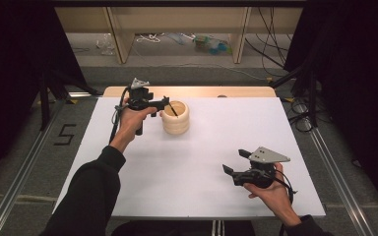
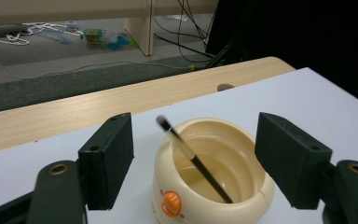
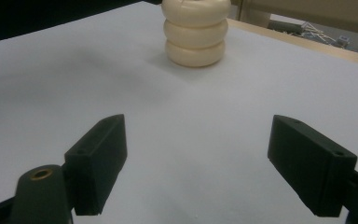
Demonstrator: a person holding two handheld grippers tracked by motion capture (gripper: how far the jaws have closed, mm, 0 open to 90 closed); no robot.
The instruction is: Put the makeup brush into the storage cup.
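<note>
Already our pen (image 2: 193, 161) leans inside the pot (image 1: 175, 118). Our left gripper (image 2: 193, 163) stands released around it; our right gripper (image 3: 196, 163) idles open, leaving only withdrawal.

1. The cream pot (image 2: 214, 172) is cut off by the bottom edge of the left gripper view, so its base is unseen.
2. The black stick (image 2: 193, 161) leaning in the pot has a blurred upper tip, and its lower end is hidden behind the pot's near wall.
3. In the right gripper view, the pot's rim (image 3: 196, 5) runs past the top edge.
4. Clutter on the floor (image 1: 209, 44) beyond the pot is too small to identify.
</note>
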